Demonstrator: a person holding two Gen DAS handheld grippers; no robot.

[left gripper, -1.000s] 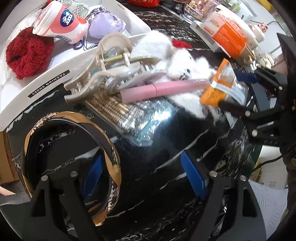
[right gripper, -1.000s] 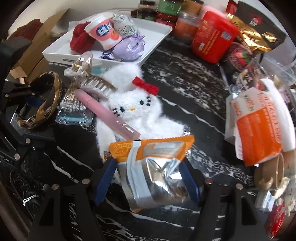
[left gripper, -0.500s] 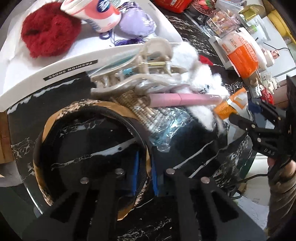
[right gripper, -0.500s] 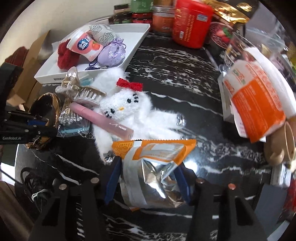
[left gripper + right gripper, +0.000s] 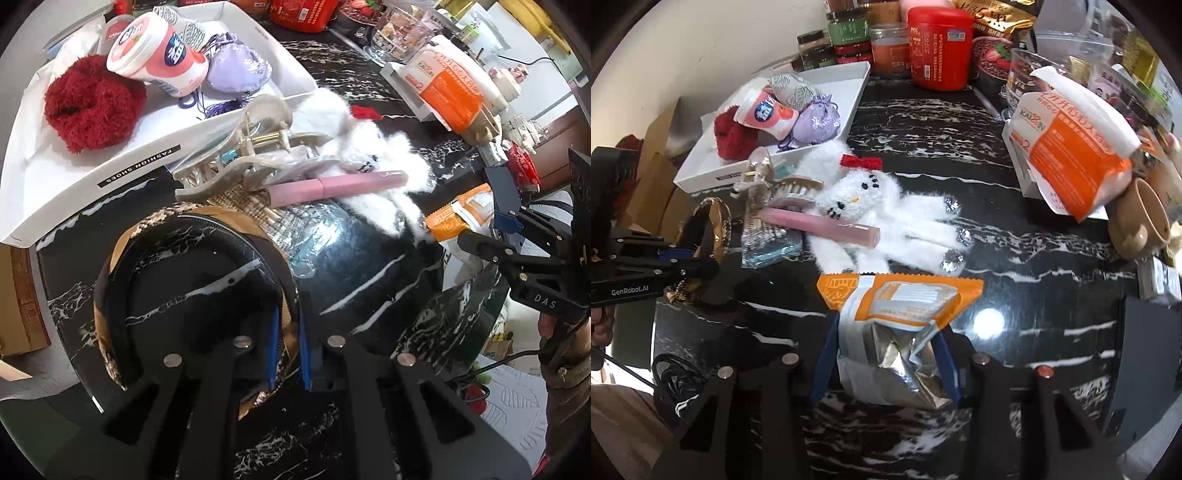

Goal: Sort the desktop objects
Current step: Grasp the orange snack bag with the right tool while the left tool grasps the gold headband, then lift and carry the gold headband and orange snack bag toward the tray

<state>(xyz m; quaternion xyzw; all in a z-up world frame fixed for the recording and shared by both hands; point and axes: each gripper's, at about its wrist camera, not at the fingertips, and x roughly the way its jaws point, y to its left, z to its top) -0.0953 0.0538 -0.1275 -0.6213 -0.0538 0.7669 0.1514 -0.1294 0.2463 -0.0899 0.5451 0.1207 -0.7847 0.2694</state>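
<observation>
Arching over the black marble table (image 5: pixel 369 295), a headband (image 5: pixel 207 225) wrapped in tan and brown snake-patterned fabric, with a dark toothed inner band, is pinched at its right-hand leg by the left gripper (image 5: pixel 288 347), whose blue-padded jaws are pressed together on it. In the right wrist view the same headband (image 5: pixel 720 218) stands on edge at the table's left side, with the left gripper (image 5: pixel 690 258) coming in from the left.

The right gripper (image 5: pixel 886 362) is clamped on a snack packet (image 5: pixel 897 317), orange across the top with a white label panel and crinkled silver foil below; its foil body is squeezed between the blue pads. Whether the packet touches the table or hangs just above it is hard to tell from this angle. In the left wrist view the packet (image 5: pixel 458 214) shows at the right, by the right gripper (image 5: pixel 498 221).

Just beyond the headband lies a clear bag of cotton swabs (image 5: pixel 258 214), with a beige claw hair clip (image 5: pixel 258 147) on top and a pink tube (image 5: pixel 336 186) lying across a fluffy white cat plush (image 5: pixel 871 206) with a red bow. Behind them sits a white tray (image 5: pixel 140 166) marked FASHION SHOES, holding a red fuzzy scrunchie (image 5: pixel 92 107), a pink and white cup (image 5: pixel 159 62) on its side and a lilac pouch (image 5: pixel 236 70). Far right stands an orange and white box (image 5: pixel 1075 147).
</observation>
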